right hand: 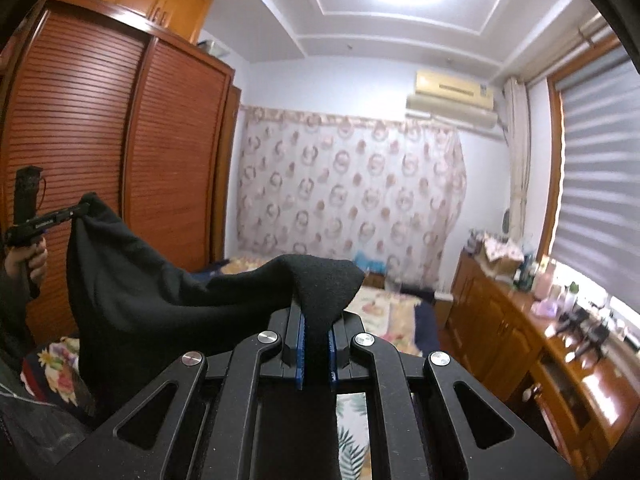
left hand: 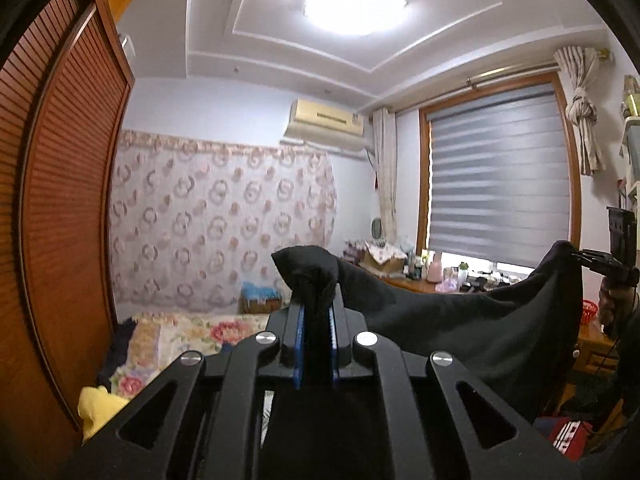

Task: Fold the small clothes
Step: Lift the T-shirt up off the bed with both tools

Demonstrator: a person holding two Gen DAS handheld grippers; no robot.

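A black garment (left hand: 472, 320) hangs in the air, stretched between both grippers. My left gripper (left hand: 316, 308) is shut on one corner of it, which bunches above the blue pads. My right gripper (right hand: 316, 320) is shut on the other corner of the garment (right hand: 160, 296). In the left wrist view the right gripper (left hand: 580, 258) shows at the far right, pinching the cloth. In the right wrist view the left gripper (right hand: 78, 210) shows at the far left, pinching the cloth, with a hand on its handle. The garment sags between them.
A bed with a floral cover (left hand: 192, 332) lies below, with a yellow cloth (left hand: 100, 404) on it. A wooden louvred wardrobe (right hand: 100, 152) stands at left. A wooden dresser (right hand: 520, 320) with clutter runs under the window at right.
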